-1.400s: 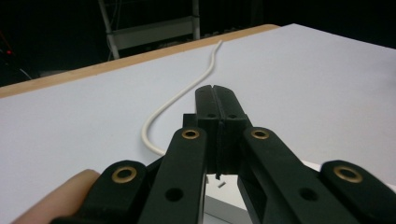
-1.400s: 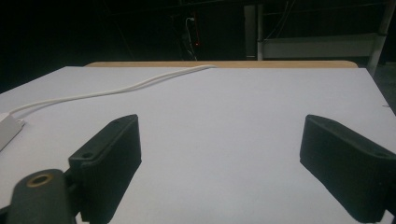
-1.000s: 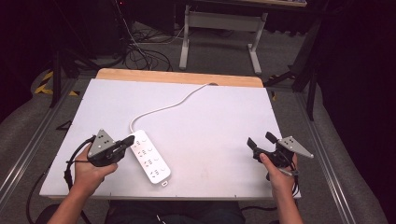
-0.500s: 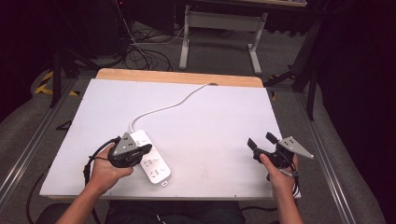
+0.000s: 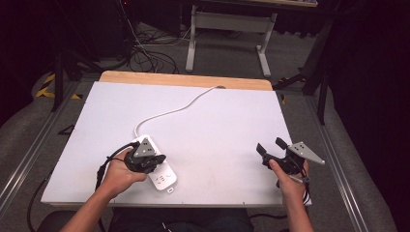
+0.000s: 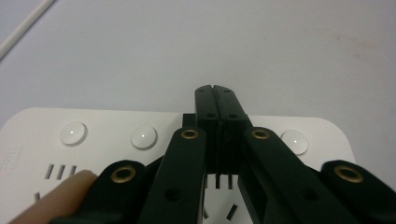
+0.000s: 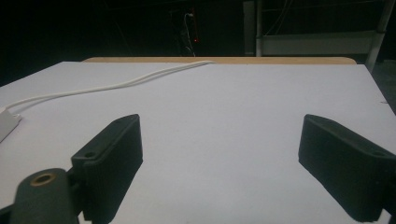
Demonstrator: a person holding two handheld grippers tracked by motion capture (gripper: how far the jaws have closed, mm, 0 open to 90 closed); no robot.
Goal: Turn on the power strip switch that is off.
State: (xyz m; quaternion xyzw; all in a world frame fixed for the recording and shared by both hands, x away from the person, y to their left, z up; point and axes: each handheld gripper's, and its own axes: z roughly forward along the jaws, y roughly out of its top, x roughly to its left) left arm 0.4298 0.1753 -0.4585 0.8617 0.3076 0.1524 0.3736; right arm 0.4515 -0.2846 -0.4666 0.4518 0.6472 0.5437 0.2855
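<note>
A white power strip [image 5: 164, 179] lies near the table's front edge, left of centre. Its white cable [image 5: 174, 110] curls off to the far edge. My left gripper [image 5: 160, 158] is held over the strip's near end and covers much of it. In the left gripper view its jaws are pressed together with nothing between them, and the left gripper [image 6: 215, 89] reaches just past the power strip [image 6: 42, 154] and its row of round buttons [image 6: 144, 136]. I cannot tell whether the jaws touch the strip. My right gripper [image 5: 270, 146] stands open above the bare table at the front right. The right gripper [image 7: 219, 126] is empty.
The white tabletop [image 5: 232, 125] has a wooden strip [image 5: 183, 79] along its far edge. Beyond it are a metal stand [image 5: 227, 29] and loose floor cables [image 5: 145, 53]. In the right gripper view the cable [image 7: 116, 84] runs to the strip's corner [image 7: 7, 122].
My left gripper has moved right, from beside the power strip to over it. The right gripper has stayed where it was, open.
</note>
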